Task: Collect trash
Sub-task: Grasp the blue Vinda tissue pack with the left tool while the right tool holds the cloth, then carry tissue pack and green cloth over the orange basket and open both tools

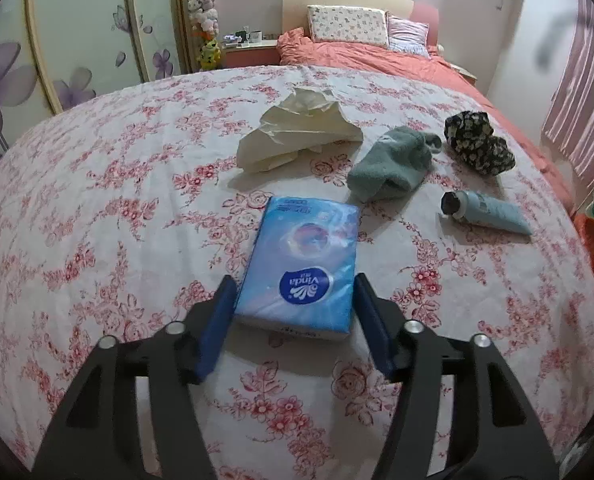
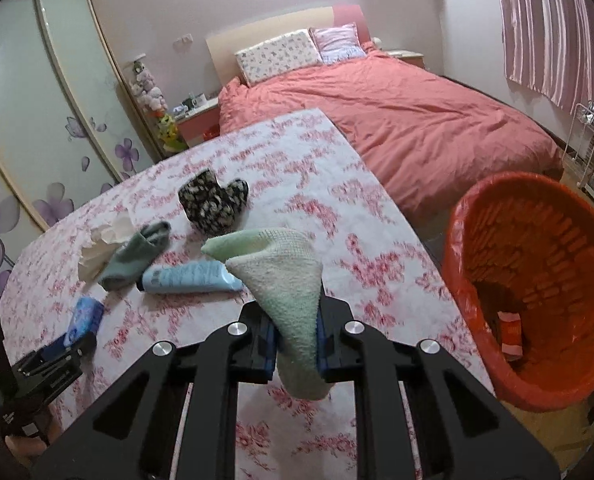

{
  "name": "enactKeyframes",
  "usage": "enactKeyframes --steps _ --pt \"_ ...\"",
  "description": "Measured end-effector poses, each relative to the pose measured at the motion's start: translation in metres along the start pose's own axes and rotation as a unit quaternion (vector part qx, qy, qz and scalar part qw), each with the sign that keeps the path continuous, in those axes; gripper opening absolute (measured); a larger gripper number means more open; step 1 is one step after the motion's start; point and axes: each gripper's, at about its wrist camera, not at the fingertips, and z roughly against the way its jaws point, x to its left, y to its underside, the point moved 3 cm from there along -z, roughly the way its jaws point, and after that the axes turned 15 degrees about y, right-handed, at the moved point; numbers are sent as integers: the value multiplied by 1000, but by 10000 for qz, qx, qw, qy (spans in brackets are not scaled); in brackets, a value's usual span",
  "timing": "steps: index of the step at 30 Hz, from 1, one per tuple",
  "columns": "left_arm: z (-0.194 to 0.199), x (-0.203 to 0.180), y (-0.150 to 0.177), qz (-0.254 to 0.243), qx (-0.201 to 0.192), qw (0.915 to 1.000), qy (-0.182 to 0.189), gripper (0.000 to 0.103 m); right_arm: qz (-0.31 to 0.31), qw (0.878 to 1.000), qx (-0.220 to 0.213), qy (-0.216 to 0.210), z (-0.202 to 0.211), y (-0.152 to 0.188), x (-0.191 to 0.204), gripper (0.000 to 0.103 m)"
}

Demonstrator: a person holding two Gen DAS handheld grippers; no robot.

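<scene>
A blue tissue pack (image 1: 297, 256) lies flat on the flowered tablecloth (image 1: 97, 240). My left gripper (image 1: 293, 292) straddles its near end, a blue pad against each long side. The right wrist view shows that gripper (image 2: 63, 348) and the pack (image 2: 85, 316) at the lower left. My right gripper (image 2: 297, 320) is shut on a pale green and cream cloth (image 2: 281, 276), held above the table's right part. Crumpled white paper (image 1: 297, 128) lies behind the pack. To the right of the table stands an orange bin (image 2: 457, 240) with a plastic liner and a small orange packet inside.
A grey-green sock (image 1: 393, 164), a dark flowered cloth (image 1: 479, 142) and a light blue tube (image 1: 485, 212) lie on the table's right half. Behind the table are a bed with a pink cover (image 2: 417, 120) and a wardrobe (image 2: 29, 80) on the left.
</scene>
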Motion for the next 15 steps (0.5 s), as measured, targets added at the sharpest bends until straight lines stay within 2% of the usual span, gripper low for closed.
enactKeyframes --steps 3,5,6,15 --pt "-5 -4 -4 -23 17 10000 -24 65 9 10000 67 -5 -3 4 -1 15" --pt "-8 -7 -6 -79 -12 9999 -78 54 11 10000 72 -14 -3 4 -1 15" --pt "-8 -8 -7 -105 -20 9999 -58 52 14 10000 68 -18 -3 5 -1 15" --pt "22 -28 -20 -154 -411 9987 248 50 -223 9995 -187 -71 20 -5 -22 15"
